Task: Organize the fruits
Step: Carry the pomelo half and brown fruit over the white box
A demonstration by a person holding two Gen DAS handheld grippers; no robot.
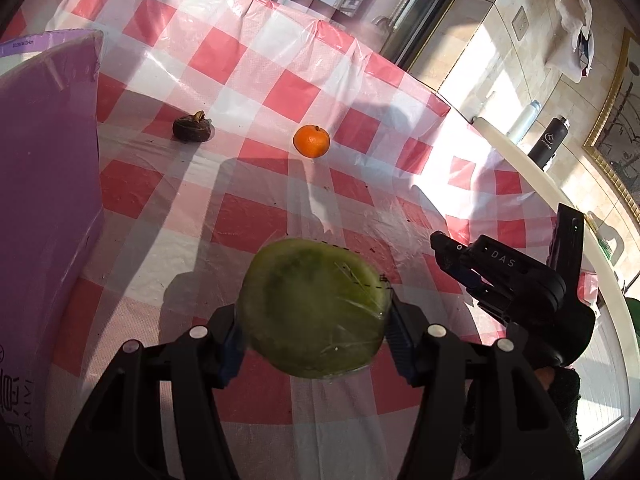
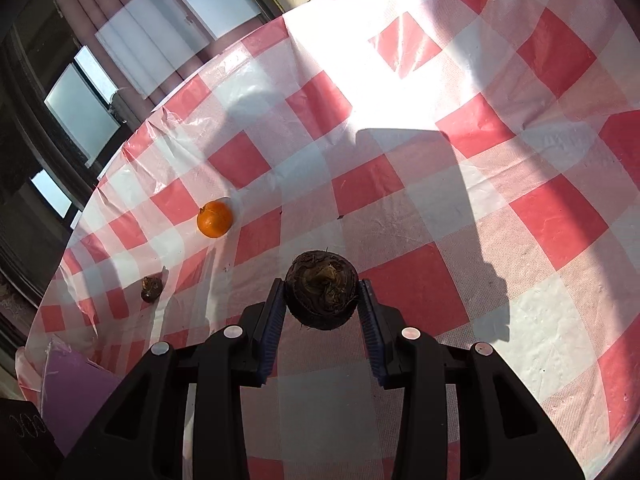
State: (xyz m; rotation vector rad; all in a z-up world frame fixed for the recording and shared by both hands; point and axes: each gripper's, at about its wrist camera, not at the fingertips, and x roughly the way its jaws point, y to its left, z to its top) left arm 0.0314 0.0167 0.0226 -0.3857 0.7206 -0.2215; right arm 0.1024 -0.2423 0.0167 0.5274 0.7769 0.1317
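Observation:
My left gripper (image 1: 314,320) is shut on a round green fruit (image 1: 312,308) wrapped in clear film, held above the red-and-white checked tablecloth (image 1: 256,60). My right gripper (image 2: 322,300) is shut on a dark brown round fruit (image 2: 322,294), also off the cloth. That right gripper (image 1: 440,242) shows at the right edge of the left wrist view. An orange (image 1: 311,141) (image 2: 215,218) lies on the cloth further out. Another small dark brown fruit (image 1: 192,126) (image 2: 151,289) lies on the cloth to the orange's left.
A purple box (image 1: 44,184) (image 2: 76,392) stands at the left side of the table. Beyond the table's right edge (image 1: 520,152) stand a dark bottle (image 1: 548,142) and a pale bottle (image 1: 524,120) by a tiled wall. Windows lie past the far edge.

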